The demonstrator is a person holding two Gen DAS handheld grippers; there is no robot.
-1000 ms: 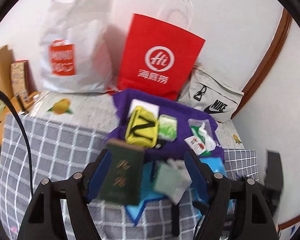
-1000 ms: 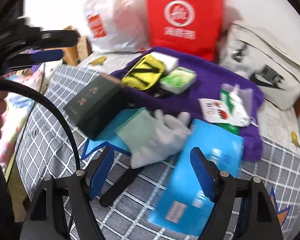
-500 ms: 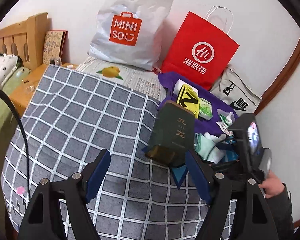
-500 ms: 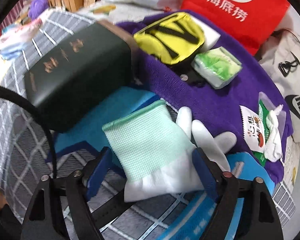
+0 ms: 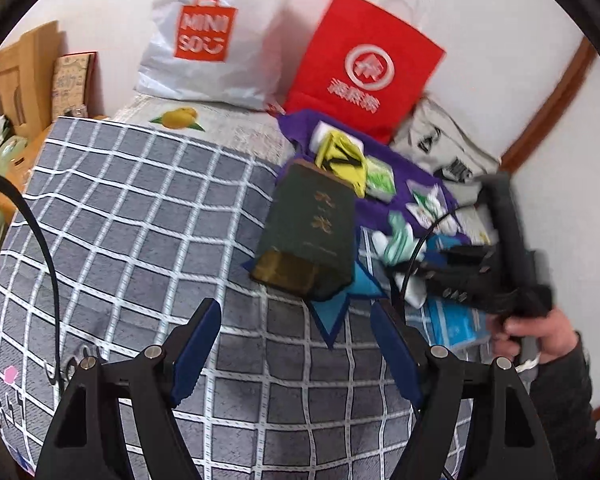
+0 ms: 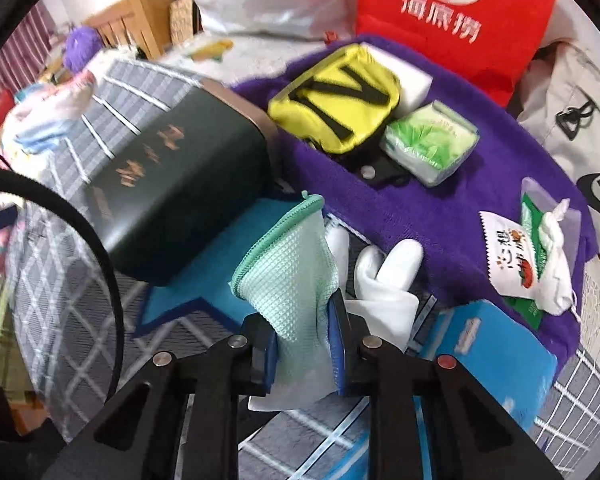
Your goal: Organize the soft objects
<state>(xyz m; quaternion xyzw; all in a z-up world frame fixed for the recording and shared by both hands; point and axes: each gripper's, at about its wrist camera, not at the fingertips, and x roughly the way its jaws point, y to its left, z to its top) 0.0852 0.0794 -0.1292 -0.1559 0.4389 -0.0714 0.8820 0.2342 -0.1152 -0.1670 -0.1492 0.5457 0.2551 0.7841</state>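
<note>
A mint-green and white work glove (image 6: 296,276) lies at the edge of a purple towel (image 6: 452,216). My right gripper (image 6: 304,354) is shut on the glove's cuff part. The glove also shows in the left wrist view (image 5: 400,240), with the right gripper's body (image 5: 480,276) over it. On the towel lie a yellow pouch (image 6: 336,96), a green tissue pack (image 6: 432,148) and a white drawstring bag (image 6: 552,264). My left gripper (image 5: 296,354) is open and empty above the grey checked blanket (image 5: 140,232).
A dark green box (image 6: 180,184) lies on a blue star-shaped mat (image 6: 204,280) left of the glove. A blue packet (image 6: 496,344) lies to the right. A red paper bag (image 5: 364,68), a Miniso bag (image 5: 204,40) and a Nike bag (image 5: 448,160) stand against the wall.
My right gripper moved in and closed on the glove, lifting its cuff. My left gripper pulled back and left, away from the dark box, and stayed open.
</note>
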